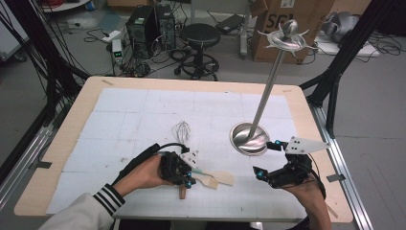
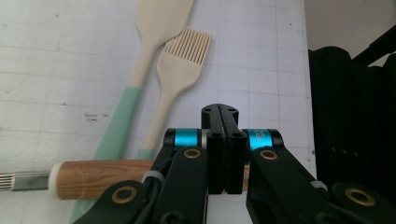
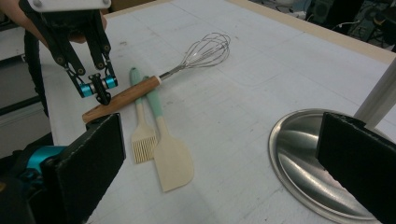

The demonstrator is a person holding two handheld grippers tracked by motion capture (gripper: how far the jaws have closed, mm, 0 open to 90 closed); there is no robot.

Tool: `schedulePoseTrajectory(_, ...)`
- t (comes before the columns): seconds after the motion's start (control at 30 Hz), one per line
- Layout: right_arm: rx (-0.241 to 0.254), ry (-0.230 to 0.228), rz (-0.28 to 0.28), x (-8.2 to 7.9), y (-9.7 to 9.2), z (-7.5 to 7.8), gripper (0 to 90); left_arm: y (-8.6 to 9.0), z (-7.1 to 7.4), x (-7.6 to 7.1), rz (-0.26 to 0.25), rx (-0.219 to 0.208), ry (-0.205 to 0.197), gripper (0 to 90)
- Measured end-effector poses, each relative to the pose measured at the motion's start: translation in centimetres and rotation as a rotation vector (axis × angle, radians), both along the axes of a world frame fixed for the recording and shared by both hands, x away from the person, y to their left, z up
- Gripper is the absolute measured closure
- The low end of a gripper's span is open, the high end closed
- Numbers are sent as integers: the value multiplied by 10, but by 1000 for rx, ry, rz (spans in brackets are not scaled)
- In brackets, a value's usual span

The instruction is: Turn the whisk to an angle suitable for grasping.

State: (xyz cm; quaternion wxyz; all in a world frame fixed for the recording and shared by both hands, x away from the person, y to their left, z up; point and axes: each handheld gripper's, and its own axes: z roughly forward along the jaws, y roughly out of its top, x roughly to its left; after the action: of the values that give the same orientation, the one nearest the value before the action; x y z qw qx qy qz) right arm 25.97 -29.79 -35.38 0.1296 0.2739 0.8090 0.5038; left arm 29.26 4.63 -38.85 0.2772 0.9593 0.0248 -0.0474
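Note:
A whisk [image 3: 140, 91] with a wooden handle and wire head lies on the white mat. Across it lie a cream spatula [image 3: 173, 158] and a cream pastry brush [image 3: 144, 144], both with mint handles. My left gripper [image 3: 100, 91] points down over the whisk's wooden handle [image 2: 102, 178], its jaws shut together with nothing between them. In the high view, the left gripper [image 1: 190, 181] sits beside the spatula [image 1: 222, 178]. To the right of the utensils my right gripper [image 1: 268, 159] is open wide and holds nothing, next to the steel base [image 1: 249, 139].
A tall steel stand [image 1: 270, 81] rises from the round base [image 3: 303, 163] at the mat's right. The table's wooden edge [image 1: 306, 120] runs close beyond it. A stool [image 1: 200, 36], boxes and cables stand on the floor behind the table.

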Motion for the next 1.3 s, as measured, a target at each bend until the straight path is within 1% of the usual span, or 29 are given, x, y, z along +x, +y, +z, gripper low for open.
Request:
schedulePoseTrajectory(0.07, 0, -4, 4, 0, 0, 0, 1, -2, -4, -1, -5, 3, 6, 898)
schedulePoseTrajectory(0.13, 0, -4, 4, -1, 0, 0, 1, -4, -6, -3, -13, 21, 4, 898)
schedulePoseTrajectory(0.2, 1, -4, 4, -1, 0, 1, 1, -6, -8, -4, -23, 30, 1, 898)
schedulePoseTrajectory(0.27, 2, -6, 3, -1, -1, 1, 1, -7, -10, -4, -21, 29, 6, 898)
schedulePoseTrajectory(0.4, 4, -4, 0, -1, -1, 1, 1, -9, -13, -5, -25, 45, 5, 897)
schedulePoseTrajectory(0.47, 2, -2, -2, -1, -1, 1, 1, -9, -16, -5, -26, 47, 10, 897)
schedulePoseTrajectory(0.6, 2, -2, 1, -1, -1, 0, 1, -9, -19, -7, -26, 68, 7, 897)
schedulePoseTrajectory(0.7, 2, -4, 0, -1, -1, 1, 1, -7, -20, -6, -26, 84, 5, 897)
schedulePoseTrajectory(0.73, 3, -2, -1, -1, -1, 1, 1, -7, -21, -5, -22, 85, 14, 897)
schedulePoseTrajectory(0.77, 2, -2, 0, -1, -1, 1, 1, -6, -21, -5, -17, 79, 24, 898)
schedulePoseTrajectory(0.87, -2, -4, 1, -2, -1, 1, 1, -4, -21, -4, -7, 70, 30, 897)
schedulePoseTrajectory(0.93, -5, -6, 3, -2, -1, 1, 1, -2, -21, -3, -5, 82, 22, 897)
schedulePoseTrajectory(0.97, -3, -6, 2, -3, -1, 2, 1, -1, -21, -3, -3, 79, 18, 898)
schedulePoseTrajectory(1.07, -1, -8, -3, -3, -2, 2, 1, 2, -22, -3, -6, 78, 21, 897)
schedulePoseTrajectory(1.13, 1, -5, -6, -2, -2, 1, 1, 5, -21, -2, -2, 87, 22, 897)
schedulePoseTrajectory(1.23, -6, -3, -5, -1, -2, 0, 1, 10, -21, -1, 14, 84, 16, 897)
schedulePoseTrajectory(1.3, -6, -1, -7, -1, -2, 0, 1, 14, -21, 0, 19, 89, 13, 897)
